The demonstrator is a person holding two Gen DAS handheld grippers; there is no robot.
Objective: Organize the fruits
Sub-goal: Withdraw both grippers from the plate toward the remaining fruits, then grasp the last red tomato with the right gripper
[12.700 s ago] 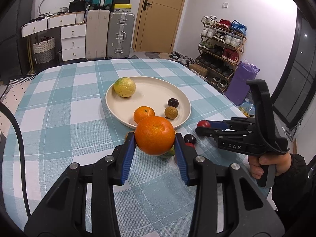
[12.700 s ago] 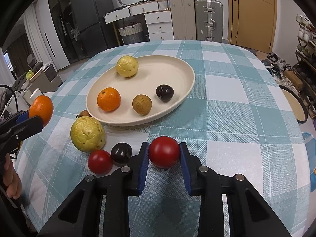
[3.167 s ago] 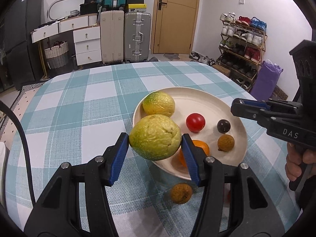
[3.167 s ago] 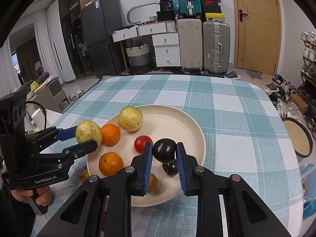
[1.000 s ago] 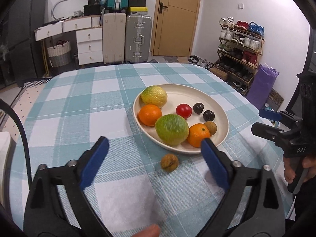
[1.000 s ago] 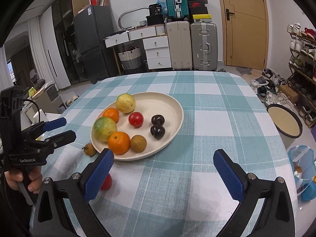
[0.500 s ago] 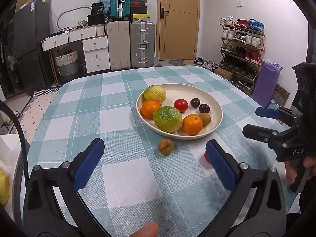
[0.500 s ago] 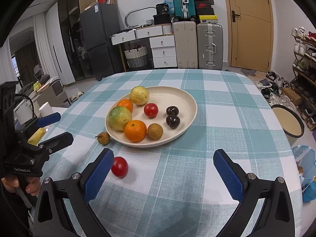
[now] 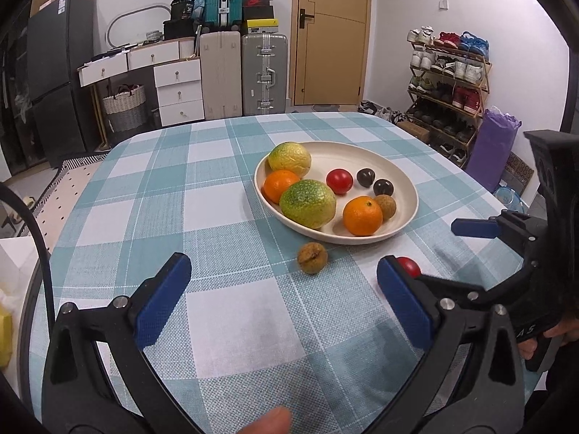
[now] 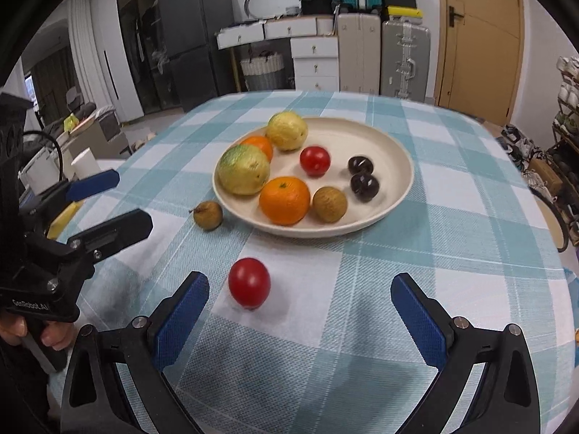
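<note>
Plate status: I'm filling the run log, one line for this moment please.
left: open | right: open | plate: eight fruits | tablecloth: tomato, brown fruit

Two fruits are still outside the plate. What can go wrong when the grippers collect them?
1. The round red tomato on the checked tablecloth looks blurred, so it may be rolling; the open right gripper might miss it.
2. The small brown fruit lies near the cream plate rim; the open left gripper could bump the plate.
</note>
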